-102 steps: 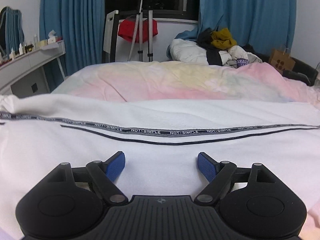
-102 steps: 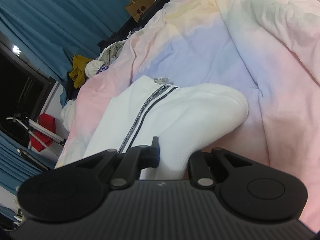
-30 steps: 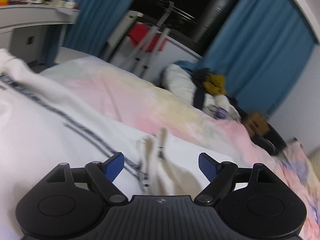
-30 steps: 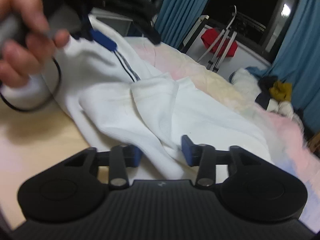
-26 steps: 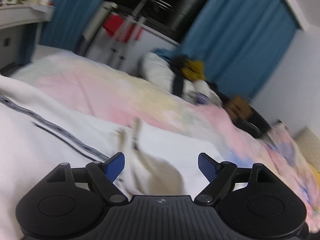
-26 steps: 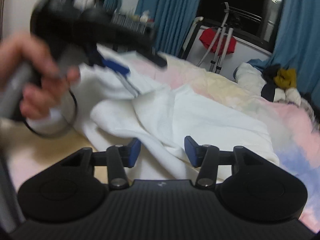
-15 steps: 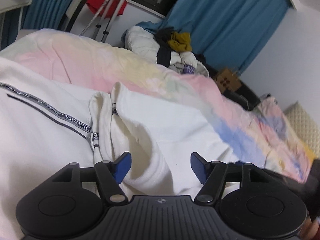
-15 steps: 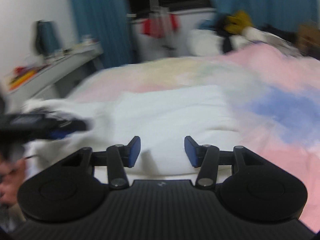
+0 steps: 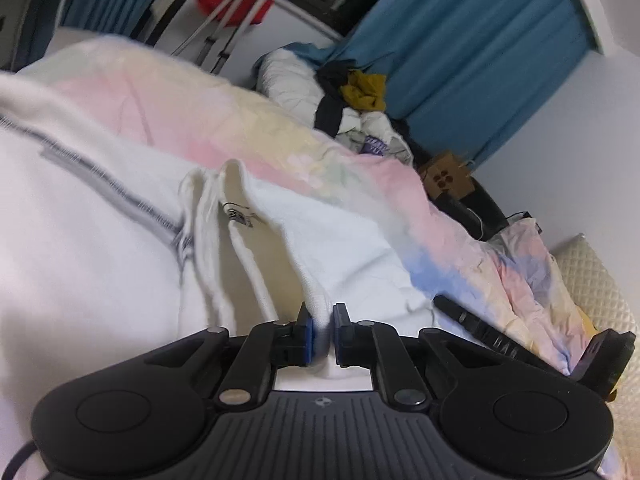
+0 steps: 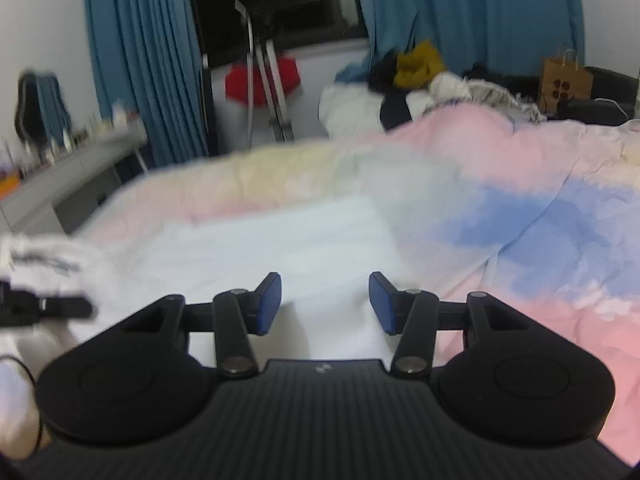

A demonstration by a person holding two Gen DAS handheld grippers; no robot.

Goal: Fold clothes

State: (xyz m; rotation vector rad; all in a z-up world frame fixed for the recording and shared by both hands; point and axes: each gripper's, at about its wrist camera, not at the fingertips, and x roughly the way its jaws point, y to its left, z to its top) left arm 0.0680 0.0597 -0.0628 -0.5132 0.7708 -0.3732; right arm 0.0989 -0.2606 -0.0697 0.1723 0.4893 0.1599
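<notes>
The left gripper (image 9: 322, 330) is closing, pinching a fold of the white knit garment with a dark lettered stripe (image 9: 100, 248); the right gripper (image 10: 325, 304) hovers half-open, empty, above the pastel bed quilt (image 10: 540, 216).

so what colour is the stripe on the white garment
Dark grey, nearly black, on the white garment; the stripe shows best in the left wrist view.

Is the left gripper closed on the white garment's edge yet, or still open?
Closing on it: the left gripper has a ridge of the white garment pinched between its blue pads, nearly together.
</notes>
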